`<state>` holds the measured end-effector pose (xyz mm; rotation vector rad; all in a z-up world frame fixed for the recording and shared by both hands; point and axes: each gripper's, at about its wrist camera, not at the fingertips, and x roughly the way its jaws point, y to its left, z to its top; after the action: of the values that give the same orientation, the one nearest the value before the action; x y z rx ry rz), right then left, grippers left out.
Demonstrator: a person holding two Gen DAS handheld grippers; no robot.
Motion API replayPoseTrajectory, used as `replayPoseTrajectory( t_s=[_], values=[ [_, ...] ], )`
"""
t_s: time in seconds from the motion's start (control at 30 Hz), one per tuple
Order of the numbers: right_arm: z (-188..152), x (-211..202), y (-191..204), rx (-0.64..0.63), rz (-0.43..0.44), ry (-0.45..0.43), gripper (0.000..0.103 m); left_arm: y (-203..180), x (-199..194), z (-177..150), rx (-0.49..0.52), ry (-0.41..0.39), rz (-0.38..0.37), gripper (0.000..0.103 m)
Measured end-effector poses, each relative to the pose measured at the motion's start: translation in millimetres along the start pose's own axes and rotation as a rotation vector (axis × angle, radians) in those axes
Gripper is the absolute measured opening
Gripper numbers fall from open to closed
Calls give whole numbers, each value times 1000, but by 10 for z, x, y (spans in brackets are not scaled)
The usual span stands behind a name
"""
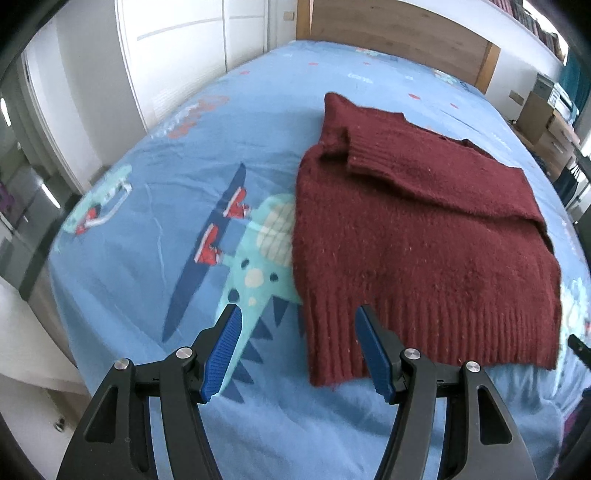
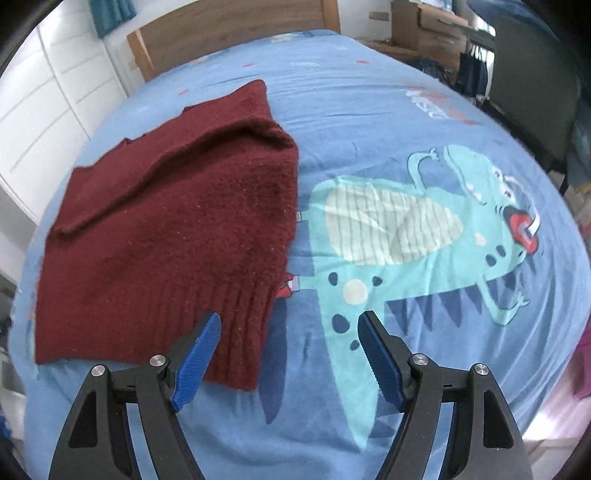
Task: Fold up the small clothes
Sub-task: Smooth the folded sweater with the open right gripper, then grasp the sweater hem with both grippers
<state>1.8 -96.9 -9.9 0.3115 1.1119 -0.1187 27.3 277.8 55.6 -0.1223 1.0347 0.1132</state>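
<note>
A dark red knitted sweater (image 1: 424, 229) lies flat on the bed, both sleeves folded in over its body, ribbed hem nearest me. My left gripper (image 1: 295, 314) hovers open above the hem's near left corner; its right fingertip (image 1: 364, 314) shows over the ribbing, and nothing is held between the blue pads. In the right wrist view the sweater (image 2: 166, 229) fills the left half. My right gripper (image 2: 290, 319) hangs open above the hem's near right corner, left fingertip (image 2: 212, 321) over the ribbing, right one over the bedsheet.
The bed carries a blue sheet (image 1: 177, 206) printed with a teal dinosaur (image 2: 424, 240). A wooden headboard (image 1: 402, 33) stands at the far end. White wardrobe doors (image 1: 184, 55) lie beyond the left side; boxes (image 1: 546, 122) and a dark chair (image 2: 532, 92) beyond the right.
</note>
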Motion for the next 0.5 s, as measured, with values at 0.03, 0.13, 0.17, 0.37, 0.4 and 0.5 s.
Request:
replayPoseTrajectory(
  t_s=[0.03, 0.13, 0.17, 0.37, 0.4, 0.5],
  values=[
    [3, 6, -5, 10, 23, 1, 78, 16, 7, -6, -4, 8, -10, 58],
    [3, 49, 36, 23, 70, 11, 77, 49, 58, -14, -14, 40, -43, 58],
    [10, 75, 61, 27, 85, 18, 77, 71, 85, -10, -24, 55, -66, 58],
    [-49, 211, 161, 30, 160, 69, 72, 156, 311, 12, -73, 143, -137, 58],
    [-62, 234, 179, 22, 163, 78, 71, 166, 357, 9, -86, 159, -150, 58],
    [-95, 281, 233, -6, 167, 96, 70, 182, 504, -11, -124, 206, -183, 58]
  ],
)
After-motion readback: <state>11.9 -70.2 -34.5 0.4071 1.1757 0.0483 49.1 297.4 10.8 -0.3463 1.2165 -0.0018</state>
